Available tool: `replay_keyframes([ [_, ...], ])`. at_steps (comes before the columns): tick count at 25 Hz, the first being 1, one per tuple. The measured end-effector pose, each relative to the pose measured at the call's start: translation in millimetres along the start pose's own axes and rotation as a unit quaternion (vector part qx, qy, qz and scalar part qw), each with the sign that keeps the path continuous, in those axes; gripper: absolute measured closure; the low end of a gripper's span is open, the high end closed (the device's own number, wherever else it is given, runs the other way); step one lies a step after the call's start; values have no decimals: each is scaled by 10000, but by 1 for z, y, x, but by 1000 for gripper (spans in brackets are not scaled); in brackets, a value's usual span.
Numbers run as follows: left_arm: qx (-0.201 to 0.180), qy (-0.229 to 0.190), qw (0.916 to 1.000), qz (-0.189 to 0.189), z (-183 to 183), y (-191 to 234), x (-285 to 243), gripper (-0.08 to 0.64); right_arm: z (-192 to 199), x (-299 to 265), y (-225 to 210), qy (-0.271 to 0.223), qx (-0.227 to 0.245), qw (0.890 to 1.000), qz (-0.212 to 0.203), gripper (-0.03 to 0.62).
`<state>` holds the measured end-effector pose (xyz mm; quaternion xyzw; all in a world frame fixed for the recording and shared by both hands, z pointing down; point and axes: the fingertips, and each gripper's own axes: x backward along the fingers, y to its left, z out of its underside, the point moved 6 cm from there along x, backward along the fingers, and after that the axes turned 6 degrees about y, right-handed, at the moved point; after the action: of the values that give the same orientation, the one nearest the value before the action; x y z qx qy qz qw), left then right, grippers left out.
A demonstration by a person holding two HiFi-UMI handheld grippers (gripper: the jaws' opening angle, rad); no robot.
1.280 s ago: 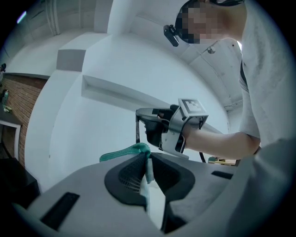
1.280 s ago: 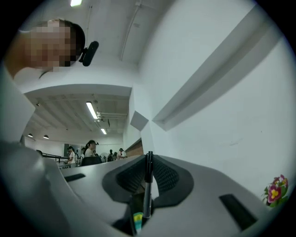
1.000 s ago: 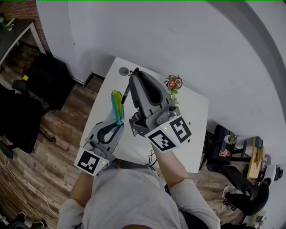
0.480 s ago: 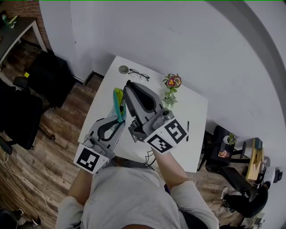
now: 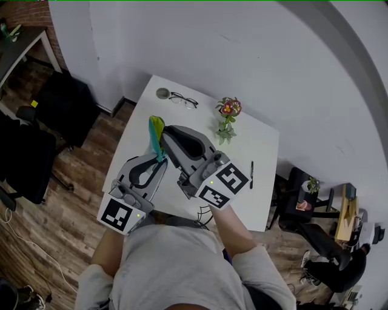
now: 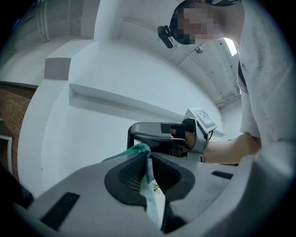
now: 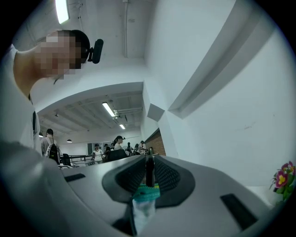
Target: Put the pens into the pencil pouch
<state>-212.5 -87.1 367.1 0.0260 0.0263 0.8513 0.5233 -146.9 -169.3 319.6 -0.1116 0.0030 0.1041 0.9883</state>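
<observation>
At the pouch (image 5: 156, 135) mouth sits a dark pen (image 7: 149, 171).

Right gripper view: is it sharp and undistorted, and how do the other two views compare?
Right gripper view: strong fisheye with dark corners, a ceiling lamp glares, the pen in the jaws is soft. Left gripper view: same bending, the close pouch is blurred. Head view: even light, the table sharp, walls curved.
</observation>
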Motion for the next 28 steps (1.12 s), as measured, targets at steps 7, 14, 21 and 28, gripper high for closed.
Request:
replay_keyframes([
  [7,-62,52,9999,115,1,-14,-11,506,-2,22,-8,-18,74,9997,222,520],
  [14,-107,102,9993,343,6,-26,-22,506,16,70,-37,270,151,9896,1402,546],
  [21,-122,218,9971,714,11,-49,-48,506,48,143,-70,345,-87,9686,2462,546],
  [28,-40,373,9938,1050,21,-77,-76,506,82,213,-92,653,-313,9401,3330,546],
])
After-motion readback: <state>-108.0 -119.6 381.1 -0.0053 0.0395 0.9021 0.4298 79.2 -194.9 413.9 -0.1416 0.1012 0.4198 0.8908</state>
